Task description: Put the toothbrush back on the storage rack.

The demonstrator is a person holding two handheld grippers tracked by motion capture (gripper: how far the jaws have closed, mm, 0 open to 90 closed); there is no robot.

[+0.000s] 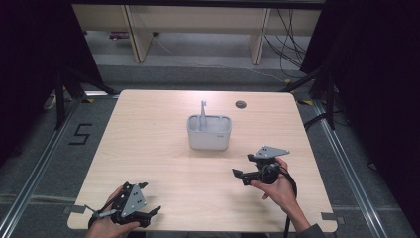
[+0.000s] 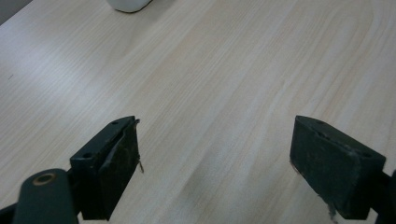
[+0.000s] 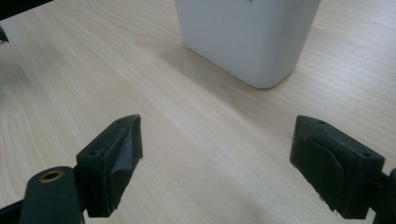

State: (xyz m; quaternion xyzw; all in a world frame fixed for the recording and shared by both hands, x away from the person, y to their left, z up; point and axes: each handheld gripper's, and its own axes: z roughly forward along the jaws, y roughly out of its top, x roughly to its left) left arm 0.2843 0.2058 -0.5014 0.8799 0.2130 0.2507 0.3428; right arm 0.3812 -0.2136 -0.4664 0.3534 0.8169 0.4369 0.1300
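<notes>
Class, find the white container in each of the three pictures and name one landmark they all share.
High view: white container stands mid-table, a handle sticking up from it.
Left gripper view: its bottom corner shows at the top edge.
Right gripper view: its lower body is at top centre.
Shared landmark: the light wooden table.

table (image 1: 148,148): light wood, round grommet (image 1: 240,104) | floor (image 1: 198,74): grey carpet, tape mark "5" (image 1: 80,134) | behind: pale desks (image 1: 198,25), cables (image 1: 289,44) | sides: black curtains (image 1: 29,59)
</notes>
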